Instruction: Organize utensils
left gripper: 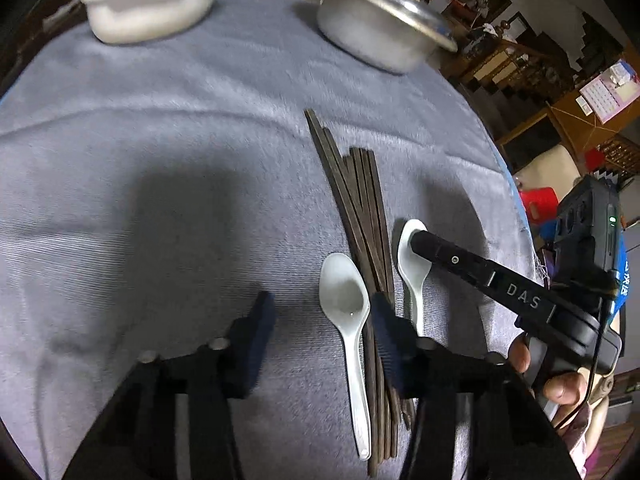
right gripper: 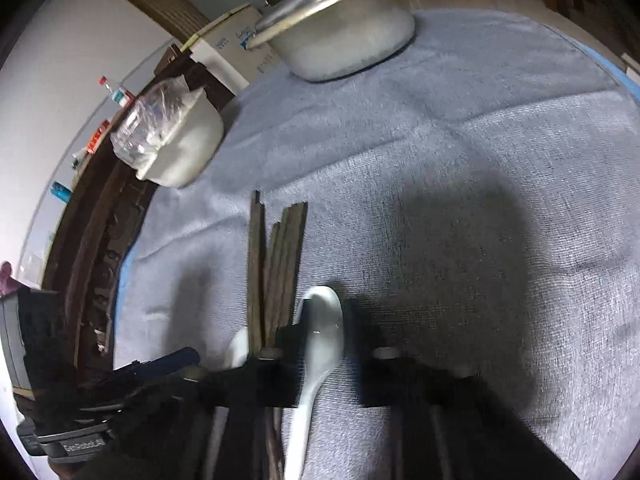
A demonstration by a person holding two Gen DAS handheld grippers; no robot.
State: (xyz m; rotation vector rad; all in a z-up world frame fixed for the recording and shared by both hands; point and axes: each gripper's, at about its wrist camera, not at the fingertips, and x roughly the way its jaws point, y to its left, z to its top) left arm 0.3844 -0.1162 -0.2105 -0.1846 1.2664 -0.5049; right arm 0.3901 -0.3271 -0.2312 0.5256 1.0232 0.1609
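Grey cloth covers table. Dark chopsticks lie bundled in a loose fan, one white spoon each side. Left gripper: jaws part open, over near spoon, pads not touching it; nothing held. Right gripper: fingers closed against bowl of far spoon, spoon flat on cloth just beside chopsticks. At far edge: lidded metal pot & white pot w/ plastic bag.

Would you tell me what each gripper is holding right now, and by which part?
The right gripper is shut on the right-hand white spoon at its bowl. The left gripper straddles the other white spoon, gripping nothing.
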